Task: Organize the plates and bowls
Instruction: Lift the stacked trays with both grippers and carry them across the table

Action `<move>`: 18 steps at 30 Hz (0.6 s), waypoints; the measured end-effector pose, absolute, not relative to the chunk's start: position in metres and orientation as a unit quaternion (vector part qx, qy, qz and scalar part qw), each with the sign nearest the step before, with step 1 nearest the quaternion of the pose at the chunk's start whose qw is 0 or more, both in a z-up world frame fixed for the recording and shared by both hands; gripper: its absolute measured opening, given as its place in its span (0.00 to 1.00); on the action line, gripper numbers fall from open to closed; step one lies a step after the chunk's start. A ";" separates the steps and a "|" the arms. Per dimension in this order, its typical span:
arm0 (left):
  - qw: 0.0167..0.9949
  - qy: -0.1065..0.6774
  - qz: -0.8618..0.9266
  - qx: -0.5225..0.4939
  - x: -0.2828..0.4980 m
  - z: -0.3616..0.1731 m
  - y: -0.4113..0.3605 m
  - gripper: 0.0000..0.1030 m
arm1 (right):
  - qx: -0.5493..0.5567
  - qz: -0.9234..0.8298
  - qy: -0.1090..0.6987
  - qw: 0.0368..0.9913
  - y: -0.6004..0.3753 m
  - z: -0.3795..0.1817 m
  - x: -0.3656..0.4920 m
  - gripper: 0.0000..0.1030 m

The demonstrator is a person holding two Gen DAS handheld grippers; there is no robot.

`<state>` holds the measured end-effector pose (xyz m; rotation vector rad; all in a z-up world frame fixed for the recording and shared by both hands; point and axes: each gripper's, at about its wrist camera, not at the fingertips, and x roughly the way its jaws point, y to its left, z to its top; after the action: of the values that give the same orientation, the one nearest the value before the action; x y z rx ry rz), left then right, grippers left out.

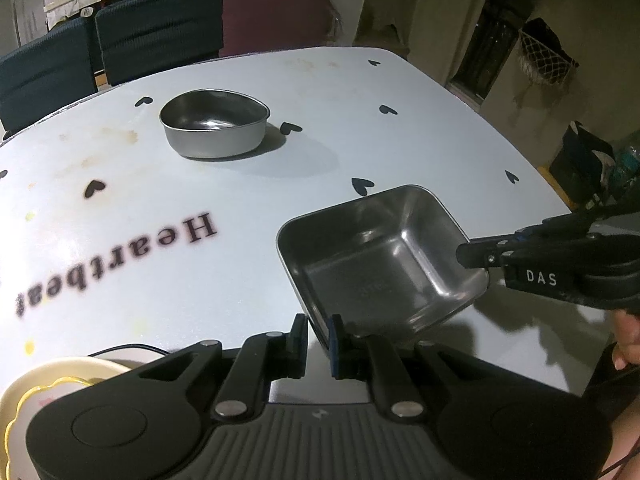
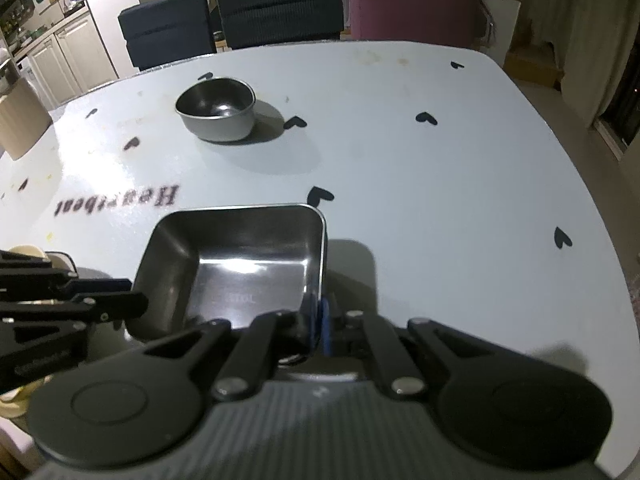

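One square steel bowl is gripped at opposite rims by both closed grippers, left and right, above the tabletop; one heart-shaped bowl and three chairs are seen beyond.

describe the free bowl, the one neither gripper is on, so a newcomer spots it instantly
On the white heart-print tablecloth, look past the "Heartbeat" lettering toward the chairs. The rounded steel bowl stands alone there; the square steel dish nearer the cameras is flat-bottomed with straight walls.
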<state>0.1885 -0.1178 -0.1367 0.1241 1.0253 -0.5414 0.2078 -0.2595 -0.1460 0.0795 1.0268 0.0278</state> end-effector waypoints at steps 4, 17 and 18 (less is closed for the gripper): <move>0.835 0.483 -0.259 0.054 0.191 -0.137 -0.118 0.12 | 0.035 0.015 0.498 0.866 -0.260 -0.151 0.213 0.05; 0.834 0.482 -0.264 0.048 0.196 -0.137 -0.118 0.12 | 0.053 0.018 0.502 0.863 -0.267 -0.155 0.217 0.04; 0.834 0.482 -0.264 0.048 0.196 -0.137 -0.118 0.12 | 0.052 0.018 0.503 0.863 -0.267 -0.155 0.217 0.04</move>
<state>0.1960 -0.1179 -0.1372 0.1022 1.0213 -0.5586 0.2168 -0.2671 -0.1546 0.1080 1.0547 0.0382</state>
